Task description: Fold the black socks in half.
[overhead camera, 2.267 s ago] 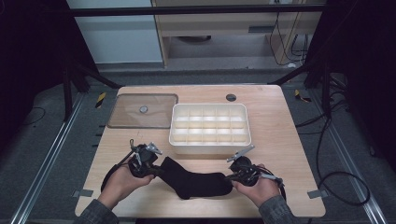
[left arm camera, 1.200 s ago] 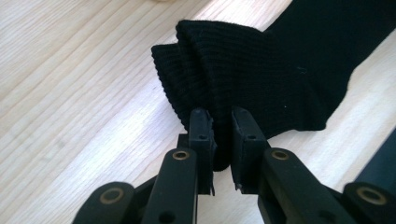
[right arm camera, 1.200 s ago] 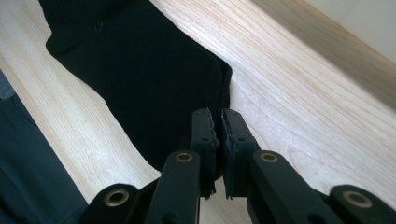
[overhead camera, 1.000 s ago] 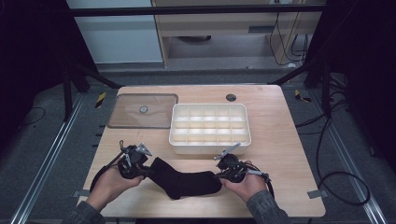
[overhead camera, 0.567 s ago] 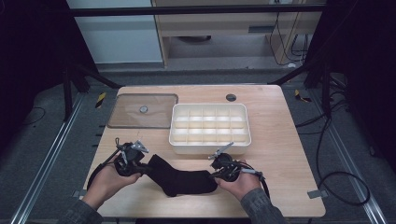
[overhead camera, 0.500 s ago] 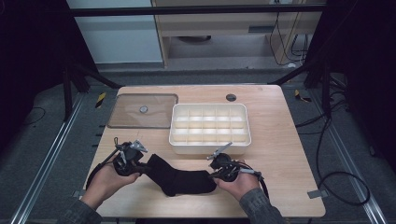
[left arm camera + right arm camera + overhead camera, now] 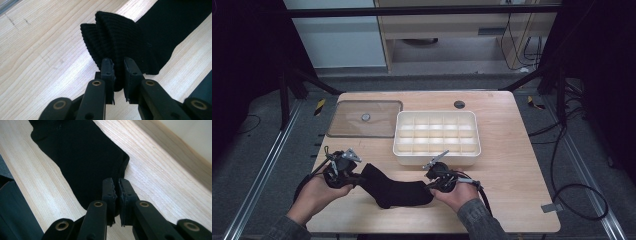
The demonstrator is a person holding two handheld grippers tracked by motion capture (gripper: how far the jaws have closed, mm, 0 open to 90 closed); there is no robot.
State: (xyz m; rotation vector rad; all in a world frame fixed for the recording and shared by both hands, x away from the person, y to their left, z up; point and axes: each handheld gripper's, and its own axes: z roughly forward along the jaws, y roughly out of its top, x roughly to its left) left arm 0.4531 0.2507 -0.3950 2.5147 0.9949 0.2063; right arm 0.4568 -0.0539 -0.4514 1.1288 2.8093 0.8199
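Both forearms come in from the bottom edge of the high view, angled inward toward each other, each hand wrapped around the body of its gripper low over the near part of the table. The left gripper points toward the right one, and in the left gripper view its jaws stand nearly closed, pinching a bunched fold of the black sock between the pads. The right gripper points back toward the left, its jaws likewise nearly closed and clamped on the sock's thin opposite end.
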